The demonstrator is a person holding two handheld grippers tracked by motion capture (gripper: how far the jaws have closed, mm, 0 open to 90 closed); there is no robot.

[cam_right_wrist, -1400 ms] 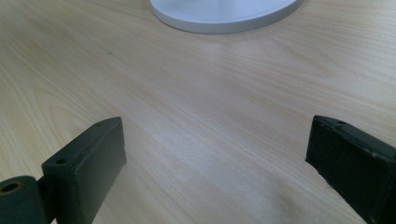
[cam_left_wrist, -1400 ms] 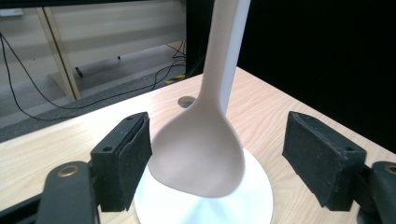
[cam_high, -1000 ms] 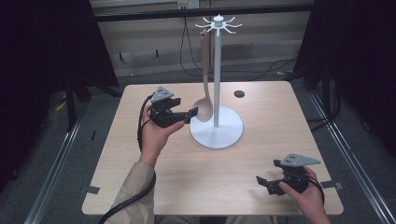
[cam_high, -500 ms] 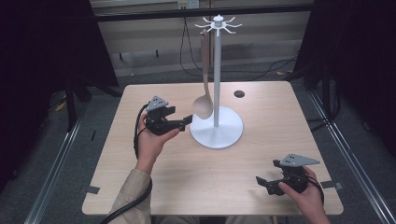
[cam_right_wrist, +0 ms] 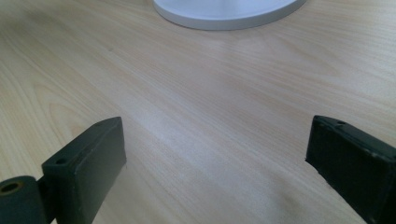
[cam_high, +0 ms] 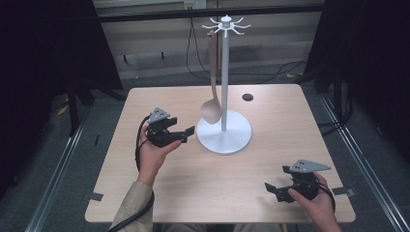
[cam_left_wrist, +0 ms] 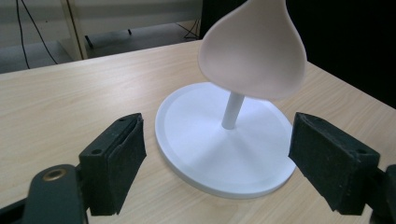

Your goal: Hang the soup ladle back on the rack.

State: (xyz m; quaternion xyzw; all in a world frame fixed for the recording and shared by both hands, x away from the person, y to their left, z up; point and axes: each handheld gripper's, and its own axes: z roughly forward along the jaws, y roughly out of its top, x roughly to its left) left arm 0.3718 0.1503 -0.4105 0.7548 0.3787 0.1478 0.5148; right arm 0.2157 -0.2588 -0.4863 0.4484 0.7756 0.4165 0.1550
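A white utensil stand (cam_high: 225, 72) with a round base (cam_high: 227, 137) rises at the table's middle. From one of its top hooks hangs a pale pink ladle (cam_high: 212, 108), bowl downward and just above the base. The ladle (cam_left_wrist: 254, 49) looms close in the left gripper view, over the base (cam_left_wrist: 219, 149). My left gripper (cam_high: 186, 133) is open and empty, a short way left of the ladle's bowl and apart from it. Near the front right corner my right gripper (cam_high: 271, 187) rests open, nothing between its jaws; its own view shows the gripper (cam_right_wrist: 215, 163) over bare wood with the base's rim (cam_right_wrist: 224, 16) ahead.
The wooden table (cam_high: 270, 159) has a small dark round hole (cam_high: 247, 97) behind the stand. Dark curtains and cables lie beyond the far edge. Grey tape marks (cam_high: 95, 196) sit at the front corners.
My left gripper has let go of the ladle's bowl and backed away to the left and toward me. The ladle now hangs free on the stand. The right gripper has stayed put.
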